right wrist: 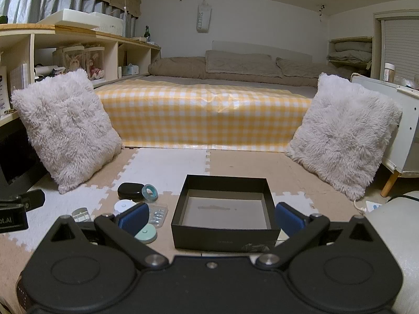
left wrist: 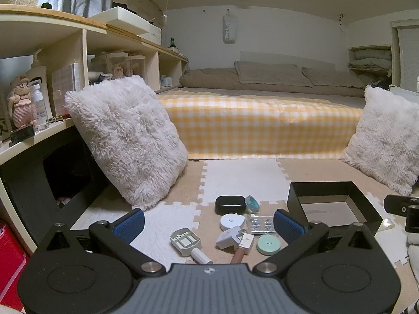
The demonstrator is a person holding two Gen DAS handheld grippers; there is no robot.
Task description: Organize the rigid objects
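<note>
A pile of small items lies on the foam mat: a black oval case (left wrist: 230, 204), a teal tape roll (left wrist: 252, 203), a white round disc (left wrist: 231, 221), a blister pack (left wrist: 261, 225), a white plug adapter (left wrist: 231, 236), a mint round disc (left wrist: 268, 245), a grey plastic holder (left wrist: 185, 240) and a pink tube (left wrist: 237, 256). My left gripper (left wrist: 208, 227) is open and empty above them. An empty black box (right wrist: 224, 212) stands to the right, also in the left wrist view (left wrist: 331, 204). My right gripper (right wrist: 210, 218) is open and empty, its fingers either side of the box.
Two fluffy white cushions (right wrist: 66, 128) (right wrist: 345, 133) lean at either side. A bed with a yellow checked cover (right wrist: 204, 115) lies beyond. Wooden shelves (left wrist: 78, 52) run along the left; a white cabinet (right wrist: 403, 130) stands at the right.
</note>
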